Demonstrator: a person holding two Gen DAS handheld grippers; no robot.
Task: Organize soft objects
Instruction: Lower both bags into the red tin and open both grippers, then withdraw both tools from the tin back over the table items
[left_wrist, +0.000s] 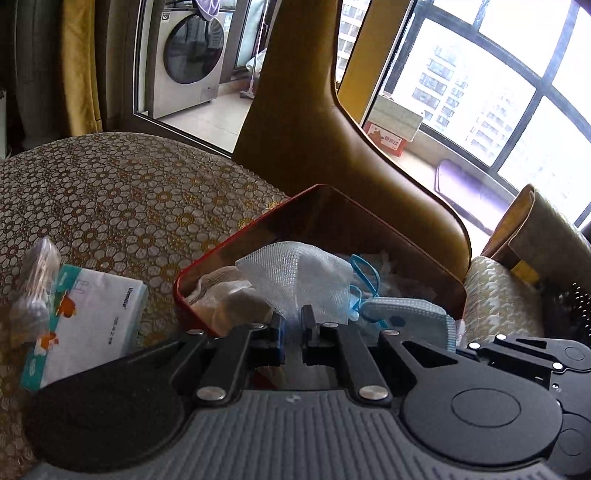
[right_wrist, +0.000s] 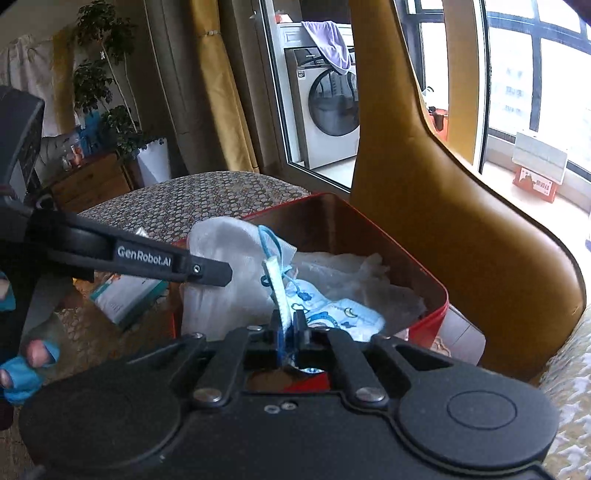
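A red box (left_wrist: 373, 221) with a brown inner wall is seen standing on a flower-patterned cushion (left_wrist: 110, 199), close against the tan leather chair back (left_wrist: 314, 122). Soft things are heaped inside it. A white mesh cloth (left_wrist: 303, 273) is held by the left gripper (left_wrist: 293, 317), whose jaws are nearly together and pinched on the cloth's lower edge, so that the cloth is draped over the box's near rim. Beside it, a pale blue face mask (right_wrist: 332, 314) printed with small figures is clamped at one end by the right gripper (right_wrist: 290, 325), its jaws drawn tight on the mask's folded edge and blue ear loop; the rest of the mask lies down into the box on crumpled white wrapping (right_wrist: 354, 273). A beige cloth (left_wrist: 225, 295) is tucked in the box's left corner. On the cushion, left of the box, a tissue pack (left_wrist: 88, 321) is lying flat, and beside it what may be a clear plastic packet (left_wrist: 33, 280), too blurred to be identified. A washing machine (left_wrist: 188, 55) is visible beyond the glass door.
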